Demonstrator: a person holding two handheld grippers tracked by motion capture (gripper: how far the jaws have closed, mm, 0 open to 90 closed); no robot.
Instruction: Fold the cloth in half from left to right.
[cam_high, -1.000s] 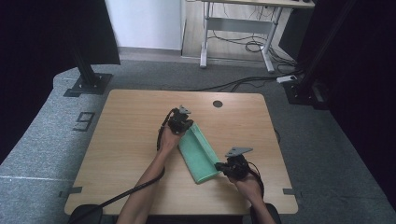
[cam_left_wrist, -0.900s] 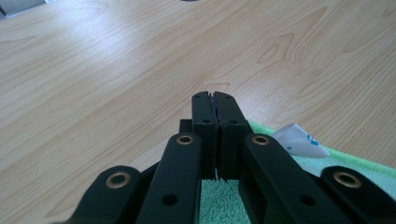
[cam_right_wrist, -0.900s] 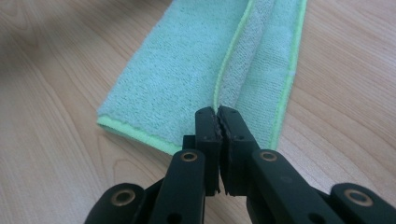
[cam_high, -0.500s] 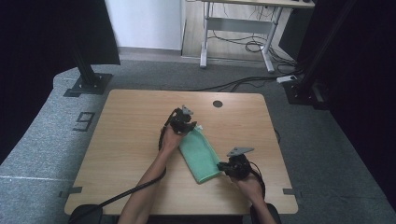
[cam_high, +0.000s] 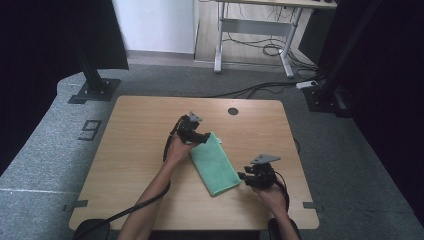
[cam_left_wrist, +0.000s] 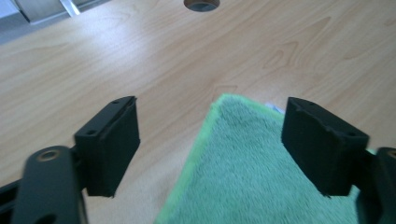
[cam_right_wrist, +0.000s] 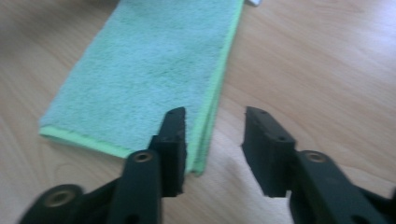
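Both jaws pairs have just been opening and stand released, left hand-held gripper (cam_high: 199, 136) and right hand-held gripper (cam_high: 246, 176) flanking the folded green towel (cam_high: 214, 162) at centre frame on the bench (cam_high: 130, 150); next, probably, another fold needing fresh grips.

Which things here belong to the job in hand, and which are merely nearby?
In the job: folded green towel; left gripper, jaws just opened over its far corner; right gripper, jaws just opened beside its near corner.

Merely nearby: table; desk frame; floor cables.
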